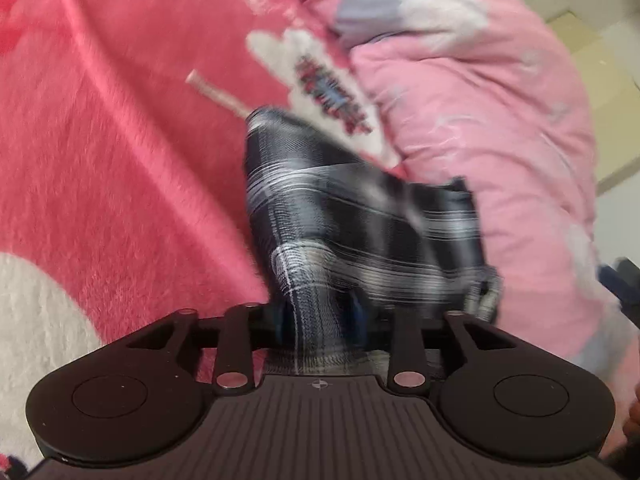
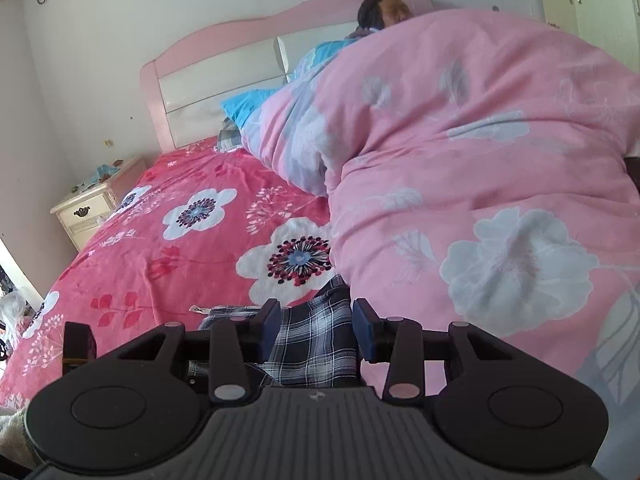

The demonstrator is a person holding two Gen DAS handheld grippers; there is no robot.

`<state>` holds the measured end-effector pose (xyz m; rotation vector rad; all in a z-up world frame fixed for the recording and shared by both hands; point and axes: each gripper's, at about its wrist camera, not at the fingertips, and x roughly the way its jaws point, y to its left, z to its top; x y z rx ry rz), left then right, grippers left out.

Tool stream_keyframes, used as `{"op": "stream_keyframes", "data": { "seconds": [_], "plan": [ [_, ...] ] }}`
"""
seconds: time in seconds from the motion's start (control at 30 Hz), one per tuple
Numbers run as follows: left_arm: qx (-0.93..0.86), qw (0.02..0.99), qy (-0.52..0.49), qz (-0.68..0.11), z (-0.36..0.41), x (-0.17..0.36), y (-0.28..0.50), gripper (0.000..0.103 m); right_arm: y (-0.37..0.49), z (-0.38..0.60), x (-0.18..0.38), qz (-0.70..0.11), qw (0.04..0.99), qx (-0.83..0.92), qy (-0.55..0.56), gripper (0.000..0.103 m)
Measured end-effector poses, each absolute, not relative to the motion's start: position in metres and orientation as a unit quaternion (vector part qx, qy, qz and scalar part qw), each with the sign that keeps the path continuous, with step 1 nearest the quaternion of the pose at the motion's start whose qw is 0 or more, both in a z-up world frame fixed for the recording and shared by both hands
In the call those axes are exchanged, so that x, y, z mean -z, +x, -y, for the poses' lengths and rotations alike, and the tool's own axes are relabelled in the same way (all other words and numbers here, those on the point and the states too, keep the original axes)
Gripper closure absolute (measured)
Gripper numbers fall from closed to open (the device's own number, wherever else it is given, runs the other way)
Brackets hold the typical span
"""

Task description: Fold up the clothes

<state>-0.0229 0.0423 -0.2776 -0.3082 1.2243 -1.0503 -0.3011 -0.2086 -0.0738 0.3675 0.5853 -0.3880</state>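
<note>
Left gripper point(image 1: 320, 320): closed on a bunch of the plaid cloth point(image 1: 360, 216).
Right gripper point(image 2: 316, 330): half open, cloth point(image 2: 312, 344) between its pads; a grip is not certain.
Cloth: lies just ahead on the blanket point(image 2: 160, 248), beside the quilt point(image 2: 480, 200).
Handling: probably light, soft, limp; best to hold at an edge.
Containers: none visible.

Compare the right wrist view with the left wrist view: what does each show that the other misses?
Right wrist only: pink headboard, nightstand, blue pillow, a person's head.
Left wrist only: plaid garment bunched between the left gripper fingers, blurred.
Both: the plaid garment, red floral blanket, pink duvet; right gripper straddles the plaid.
</note>
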Motion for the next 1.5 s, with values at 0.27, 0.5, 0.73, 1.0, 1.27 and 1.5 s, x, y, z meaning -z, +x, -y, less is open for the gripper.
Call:
{"op": "stream_keyframes", "data": {
  "seconds": [0.27, 0.5, 0.73, 1.0, 1.27, 1.5],
  "plan": [
    [0.463, 0.707, -0.124, -0.520, -0.027, 0.273, -0.032, 0.085, -0.296, 0.208, 0.077, -0.289, 0.920, 0.206, 0.167, 0.059],
    [0.419, 0.724, -0.224, -0.501, -0.073, 0.270, -0.005, 0.094, -0.282, 0.208, 0.085, -0.301, 0.919, 0.209, 0.148, 0.059],
    [0.353, 0.792, -0.220, -0.447, -0.146, 0.245, 0.043, 0.095, -0.250, 0.208, 0.099, -0.312, 0.924, 0.175, 0.132, 0.059],
    [0.241, 0.815, -0.204, -0.486, -0.221, 0.246, 0.096, 0.079, -0.149, 0.182, 0.103, -0.327, 0.935, 0.054, 0.128, 0.058],
    [0.249, 0.897, -0.130, -0.342, -0.233, 0.194, 0.040, 0.050, -0.004, 0.145, 0.145, -0.408, 0.887, -0.027, 0.212, 0.042],
    [0.350, 0.860, -0.028, -0.370, -0.173, 0.219, 0.037, 0.043, 0.066, 0.170, 0.212, -0.498, 0.797, -0.007, 0.340, 0.040]
  ]
}}
